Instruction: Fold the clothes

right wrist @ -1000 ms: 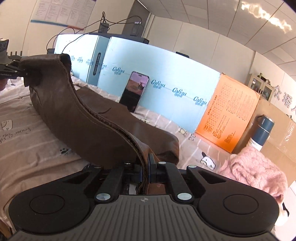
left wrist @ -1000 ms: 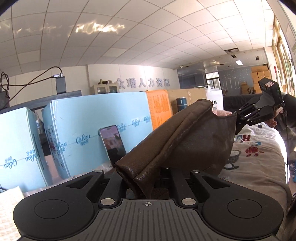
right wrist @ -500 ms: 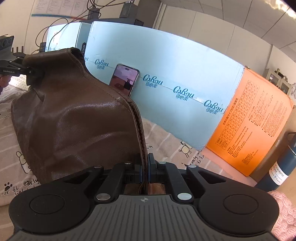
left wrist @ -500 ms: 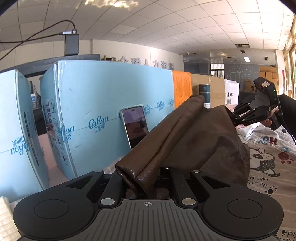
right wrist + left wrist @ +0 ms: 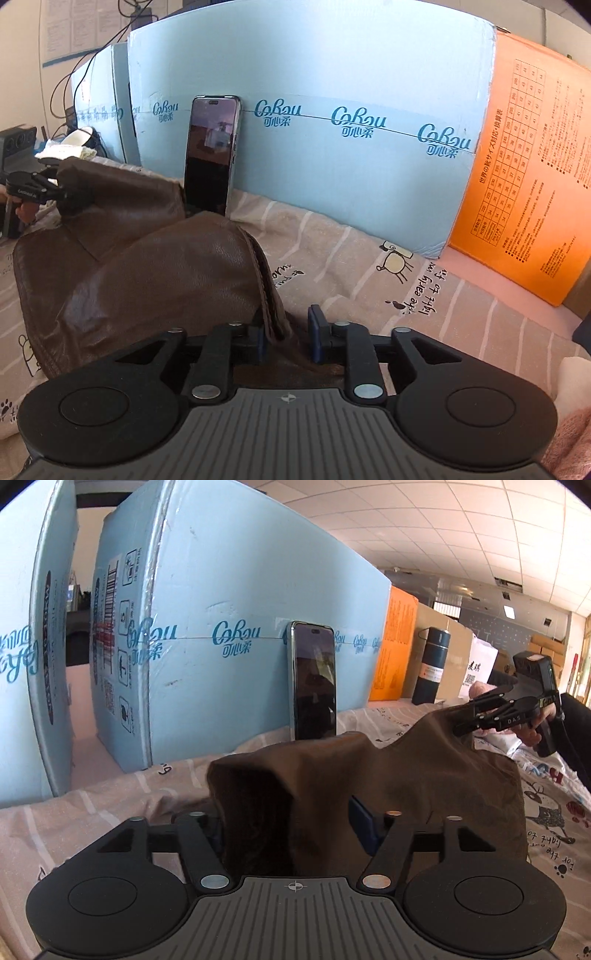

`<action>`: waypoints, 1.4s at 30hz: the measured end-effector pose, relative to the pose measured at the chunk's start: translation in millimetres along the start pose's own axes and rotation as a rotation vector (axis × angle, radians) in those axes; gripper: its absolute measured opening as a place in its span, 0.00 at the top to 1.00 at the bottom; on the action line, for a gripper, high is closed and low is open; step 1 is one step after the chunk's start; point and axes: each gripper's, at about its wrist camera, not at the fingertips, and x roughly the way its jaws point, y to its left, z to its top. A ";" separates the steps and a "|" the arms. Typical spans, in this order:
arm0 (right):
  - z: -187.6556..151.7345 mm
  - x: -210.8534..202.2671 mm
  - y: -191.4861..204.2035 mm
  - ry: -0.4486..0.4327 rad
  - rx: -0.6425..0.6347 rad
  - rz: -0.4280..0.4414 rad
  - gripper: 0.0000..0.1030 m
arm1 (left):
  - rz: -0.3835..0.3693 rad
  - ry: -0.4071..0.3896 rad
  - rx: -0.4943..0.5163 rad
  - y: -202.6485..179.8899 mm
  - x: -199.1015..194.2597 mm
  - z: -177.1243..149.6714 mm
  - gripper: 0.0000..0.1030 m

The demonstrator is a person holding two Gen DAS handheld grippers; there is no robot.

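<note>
the brown leather-look garment point(image 5: 369, 775) is being laid in a low rumpled heap on the pink-beige striped bedsheet w/ cartoon prints point(image 5: 351, 258), in front of the big light-blue cardboard boxes w/ teal lettering point(image 5: 332, 74).

in the left wrist view the black two-finger left gripper point(image 5: 291, 823) is being shown w/ jaws spread wide; a raised hump of the garment is sitting btwn the blue pads point(image 5: 364, 827), draped over the gap, and no pinching is being seen. the far end of the cloth is being reached by the black two-finger right gripper point(image 5: 461, 727) at upper right, its tips touching a raised corner.

in the right wrist view the right gripper point(image 5: 286, 336) is being shown w/ jaws parted; the stitched hem of the garment point(image 5: 166, 266) is lying btwn the pads, against the left pad, w/ a gap to the right pad, so it isn't being clamped. the left gripper point(image 5: 55, 194) is being seen at far left, at the other raised corner of the cloth.

a dark smartphone point(image 5: 212, 155) is being propped upright against the blue box, just behind the garment. an orange cardboard box w/ a printed size table point(image 5: 517, 166) is standing to the right of the blue boxes, and a dark blue cylindrical flask point(image 5: 432, 672) is standing beyond it. a pink knitted item point(image 5: 569, 435) is being glimpsed at the lower right edge.
</note>
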 end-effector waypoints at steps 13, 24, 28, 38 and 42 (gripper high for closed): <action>-40.4 -11.7 -13.6 -0.120 0.339 -0.112 0.60 | 0.037 -0.016 -0.112 -2.6 -12.1 -10.0 0.16; -51.1 -19.9 5.6 -0.134 0.403 -0.219 0.85 | 0.248 -0.007 -0.136 -16.4 -5.7 -7.0 0.89; -54.0 -22.5 7.9 -0.131 0.438 -0.222 0.85 | 0.282 0.015 -0.139 -22.6 -7.4 -6.5 0.89; -56.4 -18.7 2.1 -0.131 0.484 -0.309 0.59 | 0.425 0.007 -0.084 -28.1 -1.8 -7.8 0.51; -53.4 -44.2 11.0 -0.195 0.526 -0.368 0.36 | 0.428 -0.007 -0.146 -31.3 -14.7 -3.4 0.37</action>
